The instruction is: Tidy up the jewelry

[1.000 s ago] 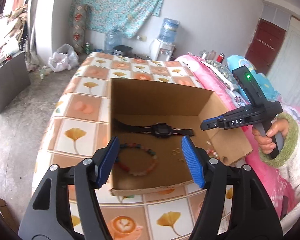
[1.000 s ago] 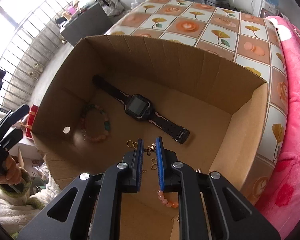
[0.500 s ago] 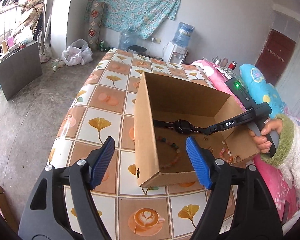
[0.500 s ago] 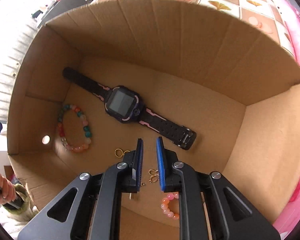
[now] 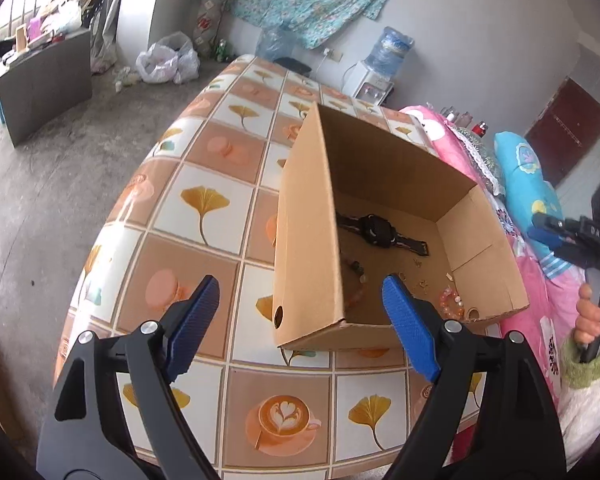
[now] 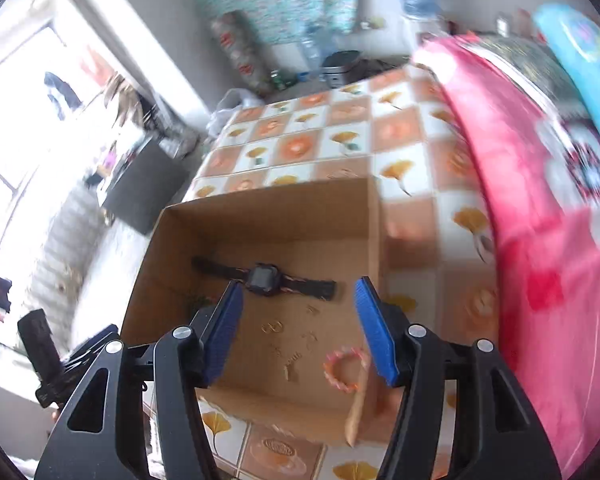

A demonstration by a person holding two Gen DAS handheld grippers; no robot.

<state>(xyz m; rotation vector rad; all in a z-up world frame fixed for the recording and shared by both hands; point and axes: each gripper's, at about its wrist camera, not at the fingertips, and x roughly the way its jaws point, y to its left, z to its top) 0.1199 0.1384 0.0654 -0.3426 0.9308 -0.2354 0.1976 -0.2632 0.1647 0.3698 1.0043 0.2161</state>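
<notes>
Right gripper (image 6: 298, 322) withdrawn from cardboard box (image 5: 308, 240) since a second ago; jaws, then nearly together, now wide apart, empty. Left gripper (image 5: 300, 320) shifted left of box, jaws apart as before, holding nothing. Box on tiled tablecloth (image 5: 204, 204). Inside box, near to far: pink bead bracelet (image 6: 344, 368), gold earrings (image 6: 272, 327), black watch (image 6: 264, 278). Right view blurred.
</notes>
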